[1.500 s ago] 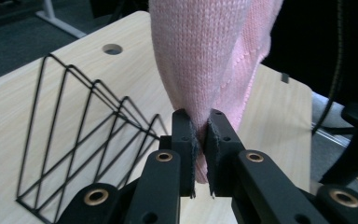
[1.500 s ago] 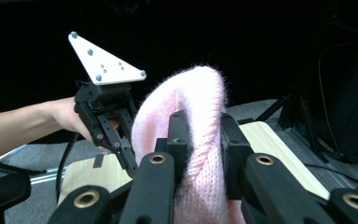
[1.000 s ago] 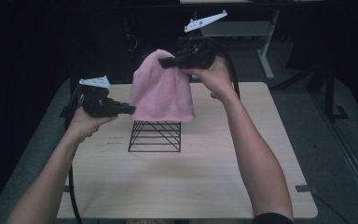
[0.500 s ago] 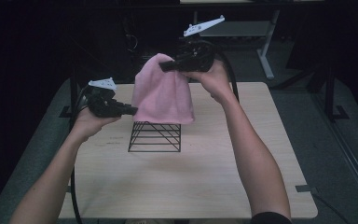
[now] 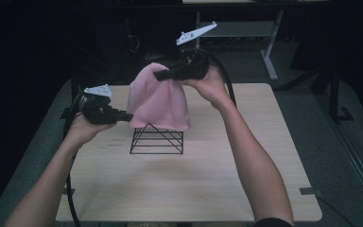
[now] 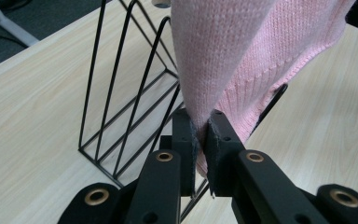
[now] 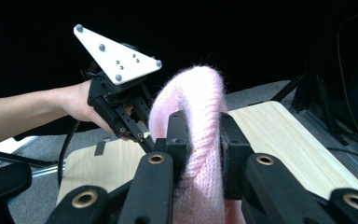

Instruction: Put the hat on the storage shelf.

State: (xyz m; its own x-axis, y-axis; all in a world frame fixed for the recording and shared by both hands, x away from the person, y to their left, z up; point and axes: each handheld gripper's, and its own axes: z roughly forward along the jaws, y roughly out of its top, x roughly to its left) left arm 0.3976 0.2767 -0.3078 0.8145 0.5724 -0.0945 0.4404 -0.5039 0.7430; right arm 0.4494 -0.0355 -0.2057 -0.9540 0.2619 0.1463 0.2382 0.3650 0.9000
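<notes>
A pink knitted cloth (image 5: 158, 99) hangs in the air above the far half of the surface (image 5: 189, 189), stretched between both tongs and draped just over a black wire rack (image 5: 157, 139) that stands on the surface nearer its left edge. The left tongs (image 5: 128, 115) are clamped tight on the cloth's lower left edge, the fabric pinched thin between the pads in the left gripper view (image 6: 200, 140). The right tongs (image 5: 159, 74) are raised higher, toward the far edge, and are closed on a thick fold at the top of the cloth (image 7: 200, 135). The cloth's lower hem hangs against the top of the rack.
</notes>
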